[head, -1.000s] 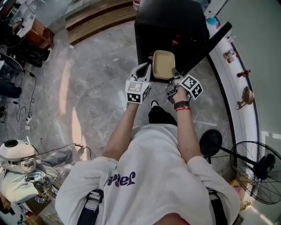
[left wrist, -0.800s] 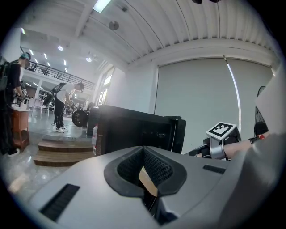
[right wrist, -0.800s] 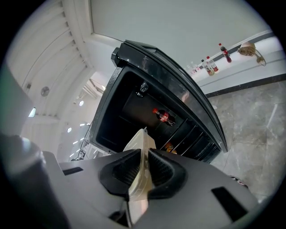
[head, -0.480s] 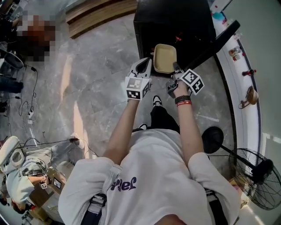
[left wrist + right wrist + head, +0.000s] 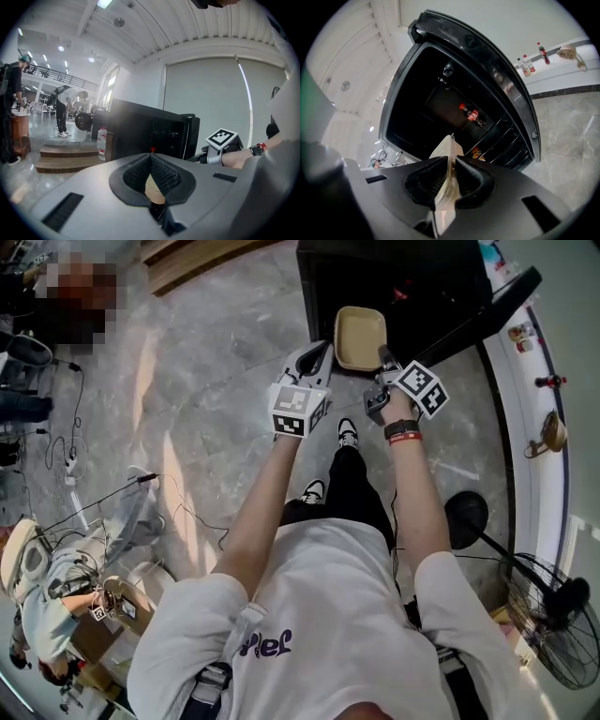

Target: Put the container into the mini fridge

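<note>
Holding a tan container [image 5: 361,334] by two sides at the front of the open mini fridge [image 5: 403,277]

Pinches the container's thin rim tight between the ribbed pads of the right gripper [image 5: 450,159], edge-on and rising past the fingertips toward 12 o'clock; clamps a tan sliver of the opposite edge low between the closed pads of the left gripper [image 5: 151,157]. From the head view, carries it flat at 12 o'clock ahead of the person [image 5: 328,615], left gripper at its 8 o'clock corner, right gripper at its 4 o'clock corner, over the black cabinet's front edge. Looks beyond the right pads into the dark interior, with wire shelves [image 5: 501,136] and a red-labelled bottle [image 5: 472,114] at 1 o'clock, door [image 5: 487,307] swung out toward 2 o'clock. Stands with a fan [image 5: 553,620] on the floor [image 5: 216,427] at 4 o'clock
</note>
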